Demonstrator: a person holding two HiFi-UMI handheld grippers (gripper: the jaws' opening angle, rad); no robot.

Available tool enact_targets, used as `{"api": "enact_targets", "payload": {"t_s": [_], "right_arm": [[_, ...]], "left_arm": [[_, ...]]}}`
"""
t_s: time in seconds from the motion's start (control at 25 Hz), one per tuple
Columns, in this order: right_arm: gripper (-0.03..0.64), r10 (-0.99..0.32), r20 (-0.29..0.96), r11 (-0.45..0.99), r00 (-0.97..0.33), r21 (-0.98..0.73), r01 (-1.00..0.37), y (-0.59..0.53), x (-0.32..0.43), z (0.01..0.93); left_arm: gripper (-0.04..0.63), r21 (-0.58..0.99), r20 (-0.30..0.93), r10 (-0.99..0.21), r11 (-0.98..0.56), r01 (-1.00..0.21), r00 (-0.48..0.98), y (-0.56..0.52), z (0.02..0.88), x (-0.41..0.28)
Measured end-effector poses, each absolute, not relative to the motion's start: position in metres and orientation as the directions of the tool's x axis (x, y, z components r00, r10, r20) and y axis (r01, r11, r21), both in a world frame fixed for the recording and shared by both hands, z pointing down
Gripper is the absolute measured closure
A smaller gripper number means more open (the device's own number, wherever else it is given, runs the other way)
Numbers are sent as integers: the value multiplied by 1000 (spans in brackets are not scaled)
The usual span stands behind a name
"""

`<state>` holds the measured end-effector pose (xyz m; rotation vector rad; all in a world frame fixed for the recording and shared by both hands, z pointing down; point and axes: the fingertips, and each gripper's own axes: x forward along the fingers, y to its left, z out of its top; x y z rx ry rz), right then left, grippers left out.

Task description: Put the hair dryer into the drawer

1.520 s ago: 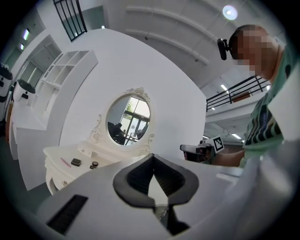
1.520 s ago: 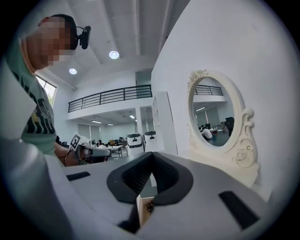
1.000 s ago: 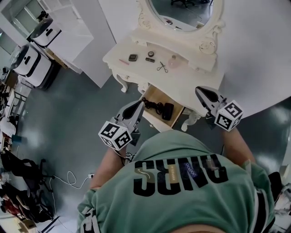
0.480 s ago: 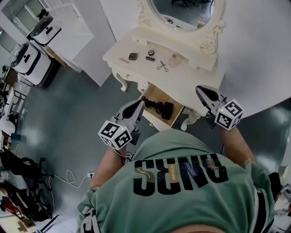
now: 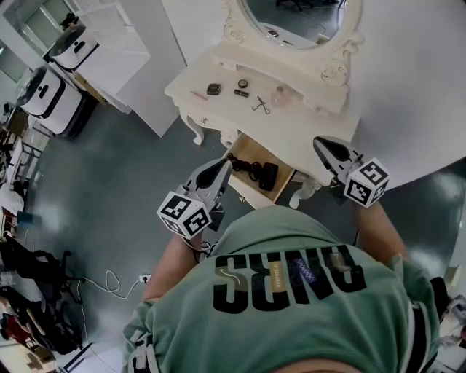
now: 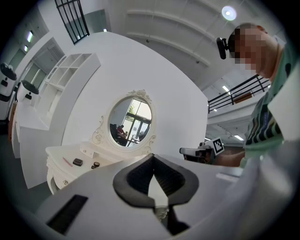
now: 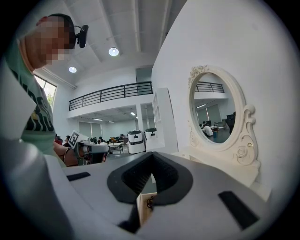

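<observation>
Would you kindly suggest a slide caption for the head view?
Hair dryer in the open drawer; left tool and right tool, both shut, hover either side.

White curved wall, ornate white dressing table with oval mirror, glossy grey floor, open white shelving — round ceiling lights, railed mezzanine

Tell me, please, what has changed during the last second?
Nothing visibly changed. The left gripper and the right gripper stayed shut and empty, held level in front of the table. The hair dryer still lies in the open drawer.
</observation>
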<state>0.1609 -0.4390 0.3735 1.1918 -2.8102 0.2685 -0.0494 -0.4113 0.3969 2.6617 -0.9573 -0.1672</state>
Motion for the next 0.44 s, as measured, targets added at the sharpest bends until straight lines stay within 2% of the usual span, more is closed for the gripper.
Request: {"api": "enact_targets", "payload": {"t_s": [0.44], "right_arm": [[623, -693, 140, 698, -707, -112, -707, -438, 157, 373]], "left_arm": [[586, 324, -10, -636, -732, -600, 771, -410, 395, -51]]}}
